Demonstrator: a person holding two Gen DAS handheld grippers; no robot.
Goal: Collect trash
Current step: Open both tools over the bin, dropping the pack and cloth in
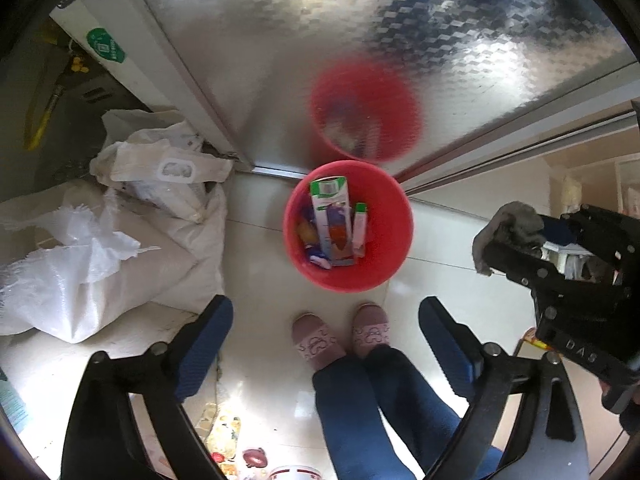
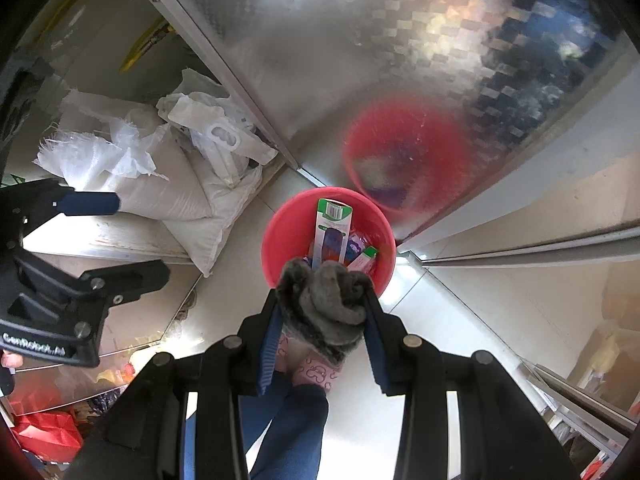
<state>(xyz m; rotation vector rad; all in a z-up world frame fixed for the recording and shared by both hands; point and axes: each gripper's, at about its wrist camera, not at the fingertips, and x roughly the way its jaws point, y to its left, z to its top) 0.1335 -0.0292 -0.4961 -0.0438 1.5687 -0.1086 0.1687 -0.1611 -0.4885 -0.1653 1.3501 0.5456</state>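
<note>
A red bin [image 1: 384,268] [image 2: 280,232] stands on the pale floor against a shiny metal cabinet. In it lie a green and white carton [image 1: 330,204] [image 2: 334,224], a smaller green-capped box [image 1: 359,228] and colourful wrappers. My left gripper [image 1: 326,344] points straight down above the floor just short of the bin, jaws wide open and empty. My right gripper [image 2: 320,316] is shut on a crumpled grey cloth [image 2: 324,304] [image 1: 508,232], held high over the bin's near rim. The right gripper [image 1: 516,248] also shows at the right edge of the left wrist view.
A person's pink slippers [image 1: 340,336] and blue trouser legs [image 1: 384,408] stand right before the bin. White woven sacks [image 1: 100,256] [image 2: 172,184] and a plastic packet are piled to the left. The metal cabinet door [image 1: 360,40] mirrors the bin. Red bags [image 2: 44,436] lie at lower left.
</note>
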